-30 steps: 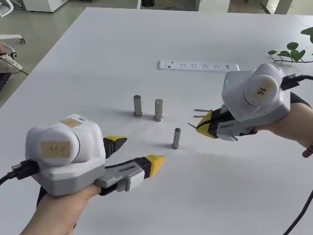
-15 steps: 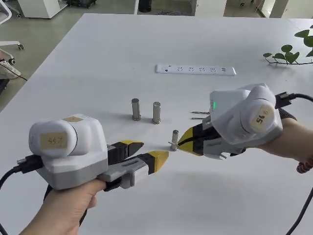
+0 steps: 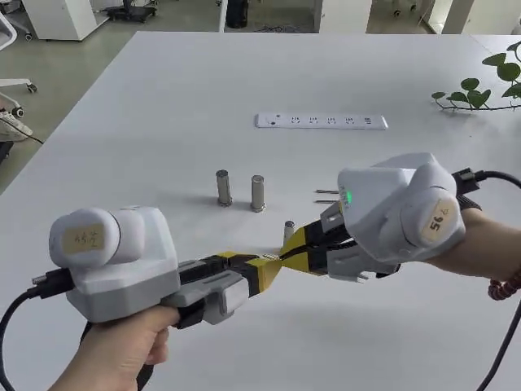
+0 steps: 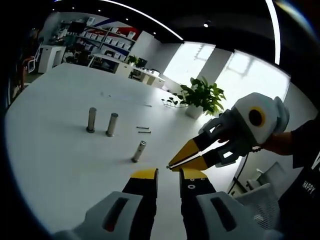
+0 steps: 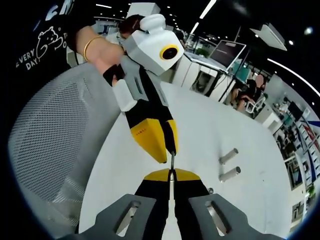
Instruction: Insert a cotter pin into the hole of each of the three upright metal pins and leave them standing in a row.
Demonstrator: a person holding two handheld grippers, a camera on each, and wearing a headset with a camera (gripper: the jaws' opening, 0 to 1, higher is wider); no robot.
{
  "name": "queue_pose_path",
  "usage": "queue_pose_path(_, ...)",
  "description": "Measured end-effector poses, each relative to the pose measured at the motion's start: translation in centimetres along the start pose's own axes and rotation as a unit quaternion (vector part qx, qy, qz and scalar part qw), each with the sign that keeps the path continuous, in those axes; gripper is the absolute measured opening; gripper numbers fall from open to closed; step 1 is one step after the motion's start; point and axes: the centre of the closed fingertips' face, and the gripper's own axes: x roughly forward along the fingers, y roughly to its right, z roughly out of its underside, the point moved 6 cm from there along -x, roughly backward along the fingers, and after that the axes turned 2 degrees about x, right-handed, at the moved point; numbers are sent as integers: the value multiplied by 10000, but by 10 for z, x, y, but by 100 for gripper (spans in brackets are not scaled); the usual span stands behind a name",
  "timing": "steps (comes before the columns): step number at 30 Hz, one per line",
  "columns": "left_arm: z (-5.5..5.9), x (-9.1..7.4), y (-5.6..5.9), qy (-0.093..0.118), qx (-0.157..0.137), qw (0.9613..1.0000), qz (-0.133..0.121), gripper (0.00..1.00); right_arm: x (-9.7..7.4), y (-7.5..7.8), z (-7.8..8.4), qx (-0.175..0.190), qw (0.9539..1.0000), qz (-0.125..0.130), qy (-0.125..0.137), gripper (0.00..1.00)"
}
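Note:
Three upright metal pins stand on the white table [image 3: 163, 98]: two side by side [image 3: 223, 187] [image 3: 257, 193] and a shorter third one [image 3: 289, 229], partly hidden behind the right gripper's jaws. My right gripper [image 3: 286, 251] is shut on a thin cotter pin [image 5: 172, 162], held above the table in front of the third pin. My left gripper [image 3: 252, 262] points at it, tip to tip. Its jaws stand narrowly open [image 4: 168, 173], with the cotter pin's end at the gap. Two more cotter pins [image 3: 326, 196] lie on the table behind the right gripper.
A white power strip [image 3: 321, 121] lies across the back of the table. A green plant [image 3: 480, 85] trails at the far right edge. An office chair's mesh back [image 5: 55, 150] is near the person. Bare tabletop surrounds the pins.
Both grippers have come together in front of the third pin. The right one moved left and down with the cotter pin; the left one rose to the right and its jaws narrowed.

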Motion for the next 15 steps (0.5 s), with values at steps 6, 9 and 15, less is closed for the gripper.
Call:
queue_pose_path(6,-1,0,3,57,-44,10000,62,9,0,-2,-2,-56,10000,-34,42,0)
queue_pose_path(9,-1,0,4,74,-87,9999,95,6,-1,-4,-3,-97,9999,-47,58,0)
queue_pose_path(15,0,0,4,52,-193,9998,100,3,-2,-6,-4,-199,9998,-52,47,0)
